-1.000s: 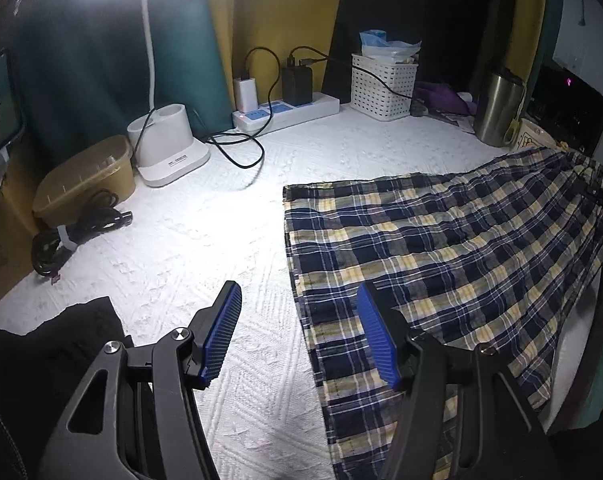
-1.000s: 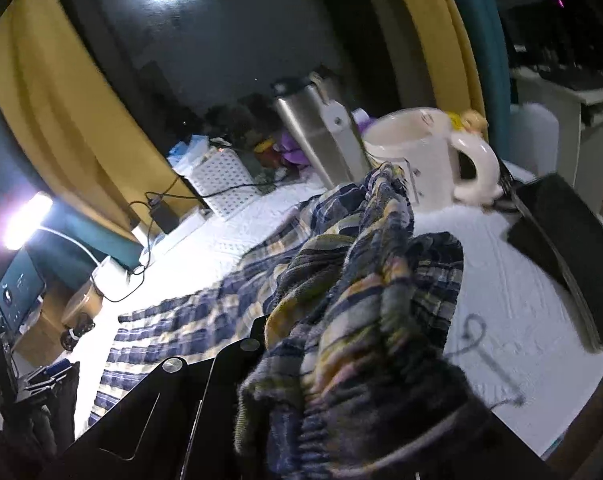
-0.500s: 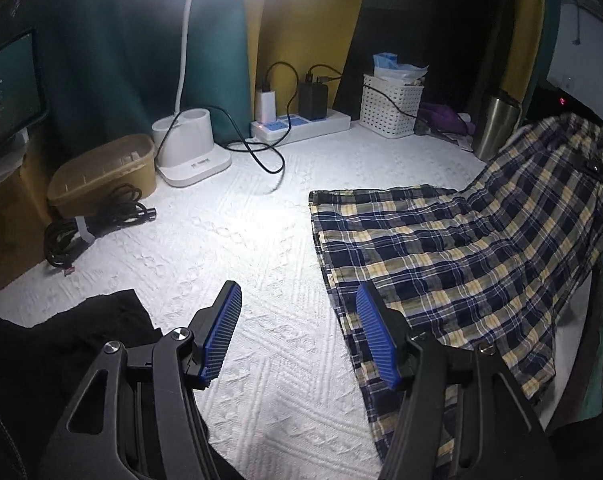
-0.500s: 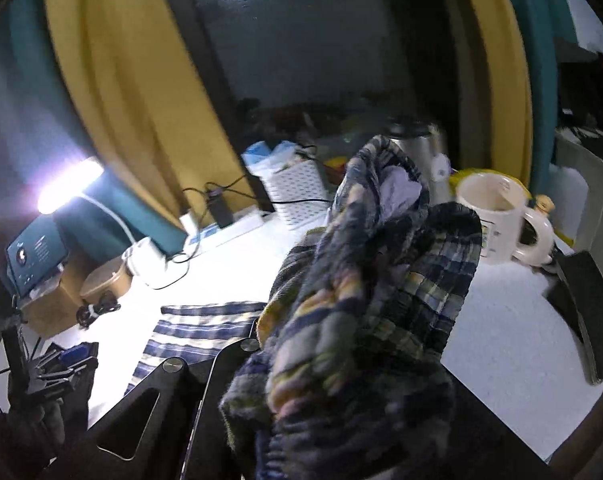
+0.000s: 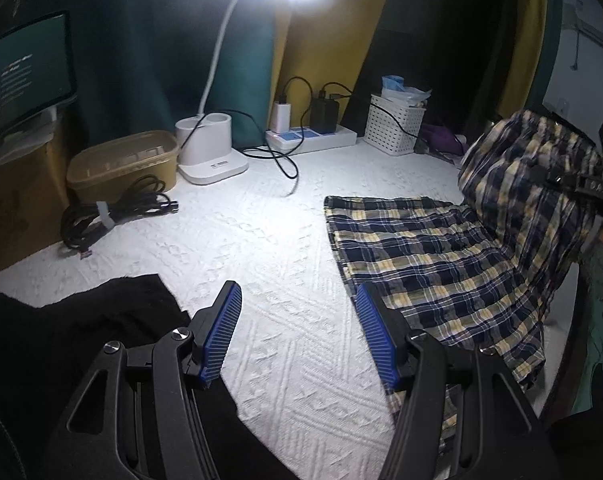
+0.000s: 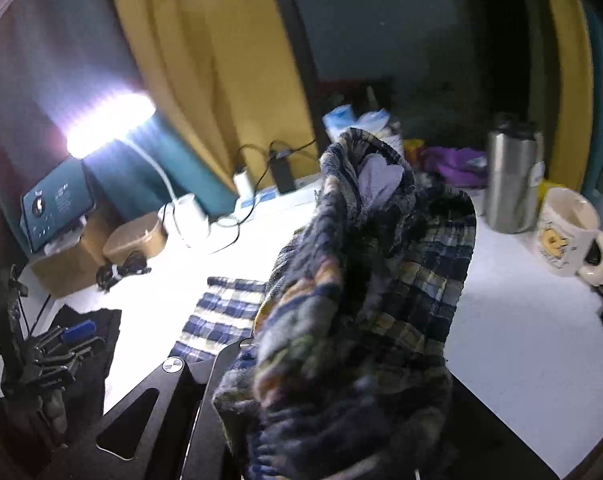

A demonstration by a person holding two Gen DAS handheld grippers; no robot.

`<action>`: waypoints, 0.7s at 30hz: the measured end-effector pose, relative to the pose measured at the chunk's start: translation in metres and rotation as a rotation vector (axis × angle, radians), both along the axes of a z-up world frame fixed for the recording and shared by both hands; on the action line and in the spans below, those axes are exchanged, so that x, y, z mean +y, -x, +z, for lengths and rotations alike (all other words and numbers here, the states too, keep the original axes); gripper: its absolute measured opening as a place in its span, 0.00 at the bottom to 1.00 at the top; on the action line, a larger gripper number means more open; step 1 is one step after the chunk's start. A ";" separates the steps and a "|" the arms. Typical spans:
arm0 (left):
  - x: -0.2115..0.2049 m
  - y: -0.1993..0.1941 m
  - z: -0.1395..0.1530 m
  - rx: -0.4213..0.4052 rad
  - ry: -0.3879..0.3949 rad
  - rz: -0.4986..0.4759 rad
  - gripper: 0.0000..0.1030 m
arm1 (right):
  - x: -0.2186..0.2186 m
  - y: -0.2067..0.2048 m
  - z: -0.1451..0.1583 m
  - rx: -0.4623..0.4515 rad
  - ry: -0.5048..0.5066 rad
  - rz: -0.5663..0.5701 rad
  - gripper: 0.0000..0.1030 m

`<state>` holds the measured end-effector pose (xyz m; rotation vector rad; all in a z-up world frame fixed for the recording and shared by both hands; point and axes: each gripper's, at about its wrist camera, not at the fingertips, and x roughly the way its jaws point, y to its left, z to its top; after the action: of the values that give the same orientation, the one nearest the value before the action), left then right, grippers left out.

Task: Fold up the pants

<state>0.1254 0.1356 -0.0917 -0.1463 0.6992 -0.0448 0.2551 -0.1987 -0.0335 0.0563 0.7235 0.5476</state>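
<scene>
The plaid navy-and-yellow pants (image 5: 433, 256) lie on the white textured cover, leg ends toward the middle of the table. My right gripper (image 5: 581, 188) holds the waistband end lifted high at the right. In the right wrist view the bunched waistband (image 6: 365, 280) fills the space between the jaws and hides the fingertips. My left gripper (image 5: 297, 332) is open and empty, with blue pads (image 5: 221, 332), low over the cover just left of the pants' near edge.
A black garment (image 5: 73, 328) lies at the near left. A lamp base (image 5: 209, 152), power strip (image 5: 313, 138), white basket (image 5: 393, 128), tan box (image 5: 125, 164) and cable bundle (image 5: 113, 212) line the back. A steel tumbler (image 6: 511, 172) and mug (image 6: 565, 232) stand at the right.
My right gripper has lifted the waistband end up and carried it left, over the legs. My left gripper has pulled back and left, off the pants' near edge.
</scene>
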 end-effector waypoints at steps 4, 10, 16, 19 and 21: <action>0.011 0.007 -0.003 -0.001 0.012 0.019 0.58 | 0.027 -0.003 -0.016 0.036 0.033 0.041 0.09; 0.024 0.012 -0.007 0.005 0.029 0.047 0.58 | 0.068 -0.004 -0.044 0.090 0.117 0.111 0.09; 0.029 0.011 -0.009 0.011 0.035 0.050 0.58 | 0.097 0.002 -0.065 0.126 0.177 0.165 0.09; 0.029 0.010 -0.010 0.012 0.036 0.050 0.58 | 0.109 0.004 -0.070 0.125 0.219 0.187 0.09; 0.029 0.010 -0.010 0.013 0.038 0.052 0.58 | 0.115 0.004 -0.071 0.120 0.233 0.198 0.10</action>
<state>0.1158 0.1645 -0.1014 -0.2009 0.7070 -0.0074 0.2507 -0.0837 -0.1044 -0.2031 0.9122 0.6492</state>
